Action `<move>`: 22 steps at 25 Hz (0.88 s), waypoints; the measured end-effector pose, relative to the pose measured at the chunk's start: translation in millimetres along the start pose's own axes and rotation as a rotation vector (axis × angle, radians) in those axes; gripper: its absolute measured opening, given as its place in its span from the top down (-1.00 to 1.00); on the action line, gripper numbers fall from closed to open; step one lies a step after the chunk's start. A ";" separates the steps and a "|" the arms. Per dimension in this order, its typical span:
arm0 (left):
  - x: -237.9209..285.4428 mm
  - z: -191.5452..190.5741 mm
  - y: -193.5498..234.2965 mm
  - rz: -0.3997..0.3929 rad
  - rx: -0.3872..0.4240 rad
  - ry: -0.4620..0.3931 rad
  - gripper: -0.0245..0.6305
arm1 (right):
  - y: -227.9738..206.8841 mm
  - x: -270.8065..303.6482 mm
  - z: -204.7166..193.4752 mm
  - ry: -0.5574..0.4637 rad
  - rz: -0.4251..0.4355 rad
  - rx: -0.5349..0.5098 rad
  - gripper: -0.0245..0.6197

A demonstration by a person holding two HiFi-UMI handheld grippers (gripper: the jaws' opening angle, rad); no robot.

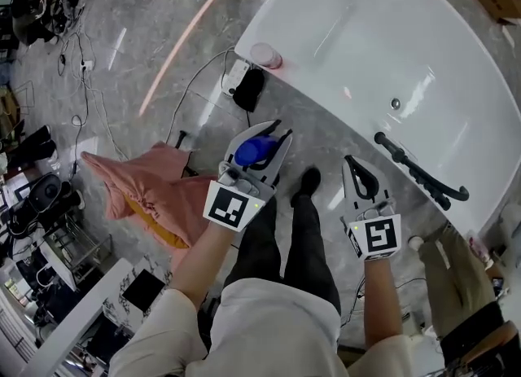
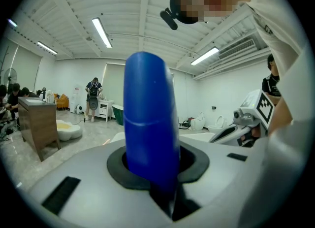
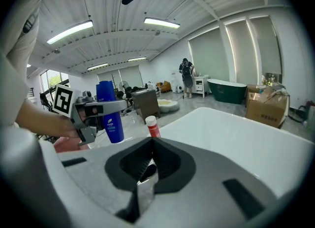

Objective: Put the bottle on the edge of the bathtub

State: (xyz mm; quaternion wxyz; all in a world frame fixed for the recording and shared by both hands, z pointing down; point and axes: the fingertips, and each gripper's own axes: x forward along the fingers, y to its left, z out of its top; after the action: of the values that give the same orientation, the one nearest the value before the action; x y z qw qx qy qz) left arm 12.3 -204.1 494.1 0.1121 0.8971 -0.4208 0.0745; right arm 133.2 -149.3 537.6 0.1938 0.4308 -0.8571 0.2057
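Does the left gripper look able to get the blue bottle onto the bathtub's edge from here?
Likely yes. The left gripper holds the blue bottle near the bathtub rim, nothing stands between them, and the red-capped bottle sits at the corner.

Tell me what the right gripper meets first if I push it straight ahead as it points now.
Probably the white rim of the bathtub: the right gripper aims at it, and the small red-capped bottle stands off to the left of that line. Depth is hard to judge.

Overhead head camera, low claw cameras, shared bathtub (image 1: 342,33).
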 end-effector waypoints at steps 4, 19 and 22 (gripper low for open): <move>25.7 -27.7 11.2 0.021 0.000 0.001 0.68 | -7.0 24.5 -22.8 0.023 0.030 -0.026 0.92; 118.4 -135.0 54.8 0.011 0.115 -0.007 0.68 | -42.4 117.0 -118.8 0.036 0.060 -0.009 0.92; 132.0 -146.3 59.9 0.023 0.123 -0.019 0.68 | -49.3 125.8 -126.5 0.029 0.055 -0.005 0.92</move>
State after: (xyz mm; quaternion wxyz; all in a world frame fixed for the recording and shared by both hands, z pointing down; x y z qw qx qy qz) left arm 44.1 -300.2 673.5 0.0519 0.8980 -0.4268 0.0931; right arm 123.4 -193.3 717.1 0.2016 0.4037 -0.8661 0.2149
